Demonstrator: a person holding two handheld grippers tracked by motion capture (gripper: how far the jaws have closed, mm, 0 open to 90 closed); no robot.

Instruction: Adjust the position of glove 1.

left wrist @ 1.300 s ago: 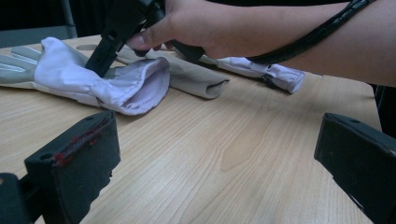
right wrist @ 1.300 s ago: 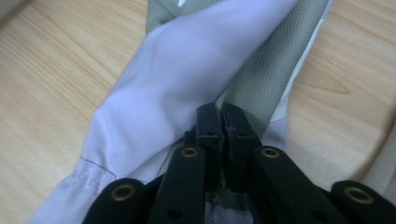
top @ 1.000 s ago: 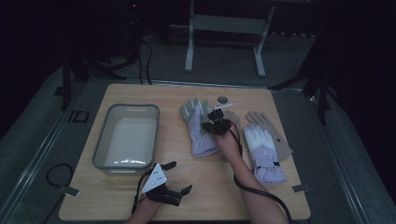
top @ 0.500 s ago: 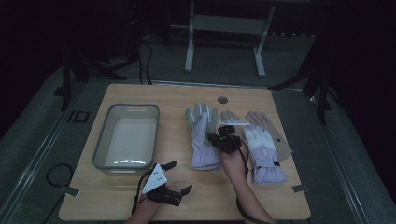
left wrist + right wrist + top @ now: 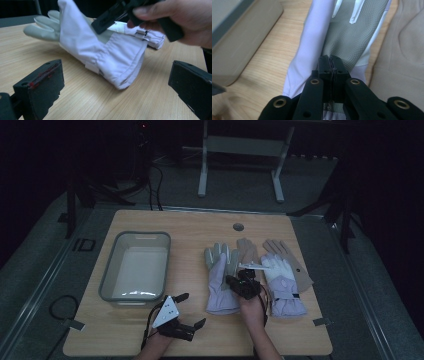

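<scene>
1. The pale lilac fabric glove with the grey textured palm [image 5: 220, 279] lies flat near the middle of the wooden surface [image 5: 190, 222]. Its long axis runs from the near edge to the far edge: cuff toward you, fingers pointing away.

2. Your right gripper [image 5: 243, 285] sits over the right side of that glove, just above its cuff half. In the right gripper view its jaws are pressed fully together, with the grey palm [image 5: 352, 37] directly beyond their tips. I judge nothing is pinched between them, though the fabric close under the tips is partly hidden.

3. The relation to mind: the glove lies ahead of and beneath the right jaws, along its length. You would have to spread the jaws before they could take cloth.

4. Your left gripper [image 5: 176, 317] rests by the near edge, left of the cuff. Its jaws stand wide and empty, and in the left gripper view the open cuff [image 5: 120, 72] faces them. The right gripper is nearer the glove.

5. A second lilac glove [image 5: 282, 285] lies just right, over tan gloves [image 5: 300, 270].

6. A grey plastic tub [image 5: 107, 280] stands toward the left edge, well apart.
</scene>
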